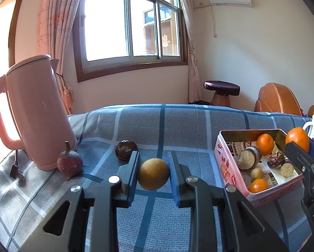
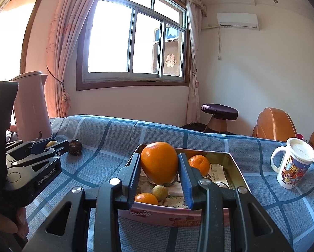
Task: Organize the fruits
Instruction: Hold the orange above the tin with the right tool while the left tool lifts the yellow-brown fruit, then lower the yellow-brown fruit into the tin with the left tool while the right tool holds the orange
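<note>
My left gripper (image 1: 153, 163) is shut on a round yellow-brown fruit (image 1: 153, 176), held just above the checked cloth (image 1: 178, 126). A purple fruit with a stem (image 1: 69, 163) and a dark brown fruit (image 1: 125, 150) lie to its left and behind it. My right gripper (image 2: 159, 163) is shut on a large orange (image 2: 159, 162), held over the pink tin box (image 2: 173, 216). The pink tin box (image 1: 226, 168) holds small oranges (image 1: 265, 143), a small yellow fruit (image 2: 160, 192) and brown cut pieces (image 1: 249, 157). The left gripper (image 2: 49, 147) shows at the left of the right wrist view.
A pink kettle (image 1: 37, 113) with its plug (image 1: 17, 169) stands at the left. A lidded white mug (image 2: 293, 163) stands at the right of the tin. Beyond the table are a stool (image 1: 222, 92) and wooden chairs (image 1: 276, 98).
</note>
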